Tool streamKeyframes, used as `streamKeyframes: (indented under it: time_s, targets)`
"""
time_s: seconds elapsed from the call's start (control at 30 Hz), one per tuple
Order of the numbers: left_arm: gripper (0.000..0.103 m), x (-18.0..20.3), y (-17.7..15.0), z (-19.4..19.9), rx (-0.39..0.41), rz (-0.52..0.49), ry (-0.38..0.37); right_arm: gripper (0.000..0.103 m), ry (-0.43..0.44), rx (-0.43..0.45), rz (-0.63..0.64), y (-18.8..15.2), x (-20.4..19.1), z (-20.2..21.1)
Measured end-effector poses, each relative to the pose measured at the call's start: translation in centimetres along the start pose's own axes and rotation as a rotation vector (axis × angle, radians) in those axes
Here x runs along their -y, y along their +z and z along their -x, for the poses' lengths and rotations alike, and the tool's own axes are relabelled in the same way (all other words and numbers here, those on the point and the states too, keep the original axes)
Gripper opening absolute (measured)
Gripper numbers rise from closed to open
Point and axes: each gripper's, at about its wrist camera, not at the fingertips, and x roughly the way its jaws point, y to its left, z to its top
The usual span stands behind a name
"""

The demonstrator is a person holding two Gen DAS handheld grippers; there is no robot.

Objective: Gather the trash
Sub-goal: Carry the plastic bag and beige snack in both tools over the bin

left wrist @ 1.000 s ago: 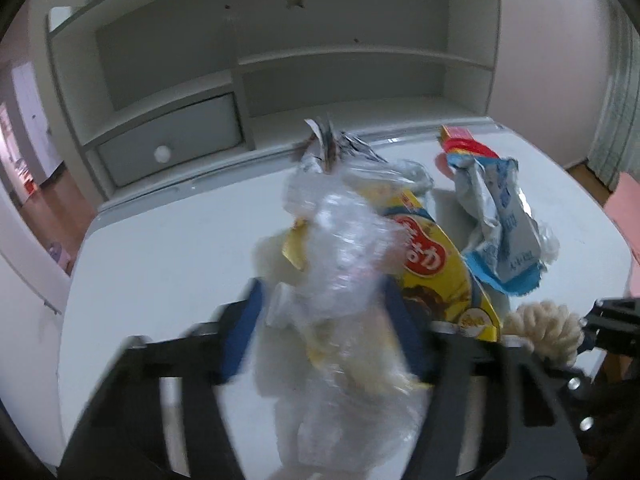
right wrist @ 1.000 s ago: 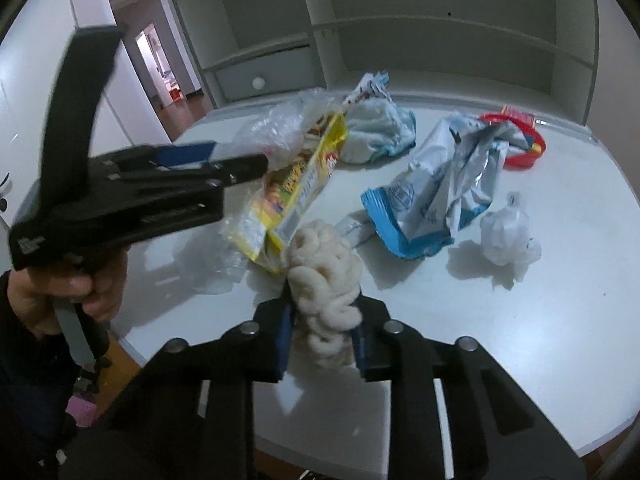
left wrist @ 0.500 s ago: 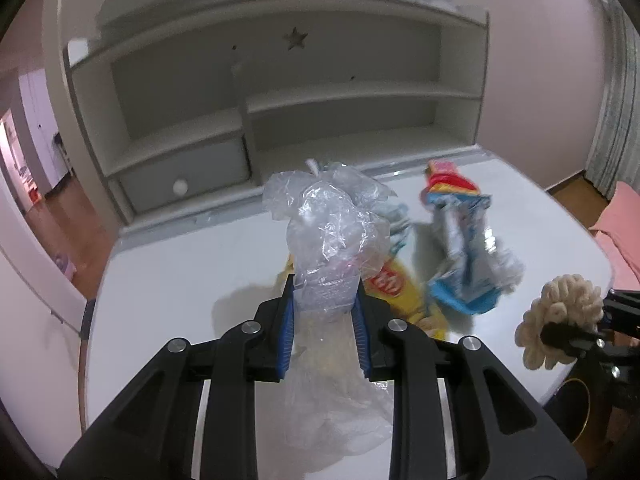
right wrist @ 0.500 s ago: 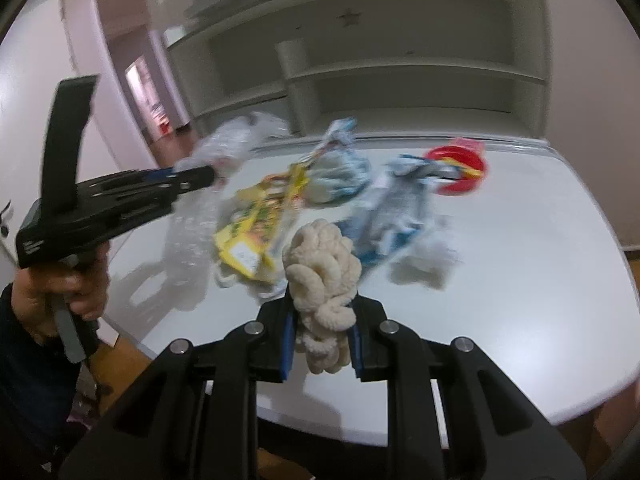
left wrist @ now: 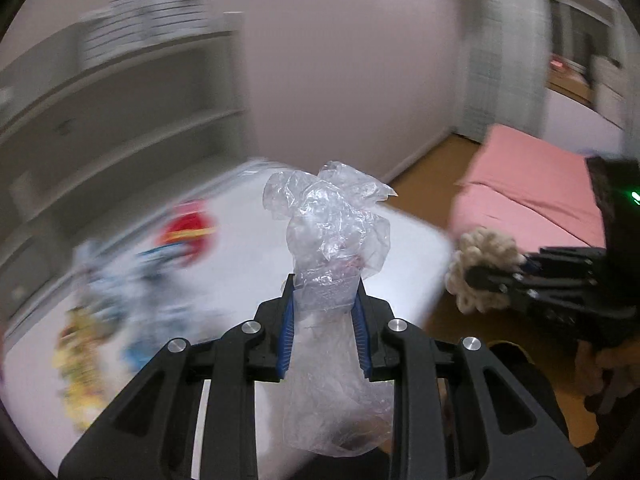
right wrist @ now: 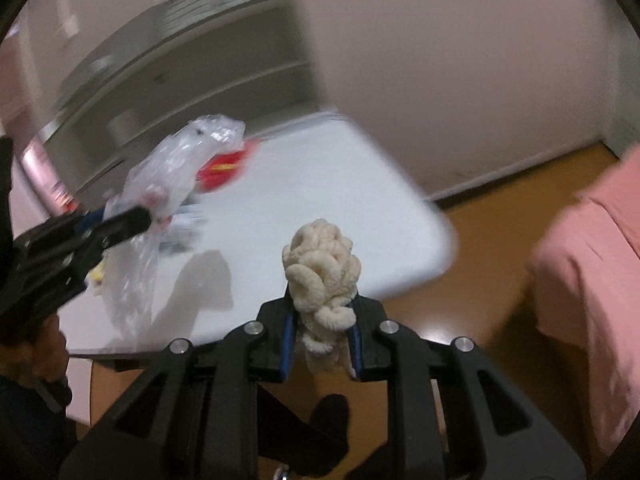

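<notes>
We hold a clear plastic bag (left wrist: 328,248) in the left gripper (left wrist: 324,304), its jaws having just been closing and now pressed on the crumpled film, which sticks up above them and hangs loose below. The right gripper (right wrist: 322,320) has its jaws clamped on a cream woolly bundle (right wrist: 320,264). Both loads are in the air above the near right corner of the white bench (right wrist: 320,184), over its edge and the wooden floor (right wrist: 500,240). Blurred wrappers (left wrist: 120,280) lie on the bench to the left, a red one (left wrist: 188,232) farthest. A pink bed (left wrist: 532,188) stands on the right, grey shelves (left wrist: 120,112) far left.
</notes>
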Motion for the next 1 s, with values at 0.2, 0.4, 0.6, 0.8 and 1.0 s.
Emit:
streamKeyframes:
  time_s: [0.2, 0.4, 0.6, 0.8, 1.0]
  targets:
    - [0.025, 10.8, 0.2, -5.3, -0.039, -0.122, -0.207, 0.022, -0.178, -0.002, -0.195, -4.5, 11.5, 4.0]
    - [0.025, 20.8, -2.5, -10.5, -0.117, -0.218, -0.386, 0.022, -0.322, -0.021, -0.376, -10.7, 20.5, 7.6]
    - [0.025, 28.7, -7.1, -16.0, -0.230, -0.295, -0.510, 0.022, -0.402, -0.108, -0.528, -19.0, 26.4, 8.1]
    - [0.025, 32.9, -13.1, -20.8, -0.329, -0.340, -0.562, 0.022, -0.396, -0.227, -0.659, -26.5, 30.0, 5.6]
    - [0.025, 35.0, -16.3, -22.5, -0.414, -0.397, -0.554, 0.022, -0.370, -0.281, -0.720, -29.5, 31.1, 4.4]
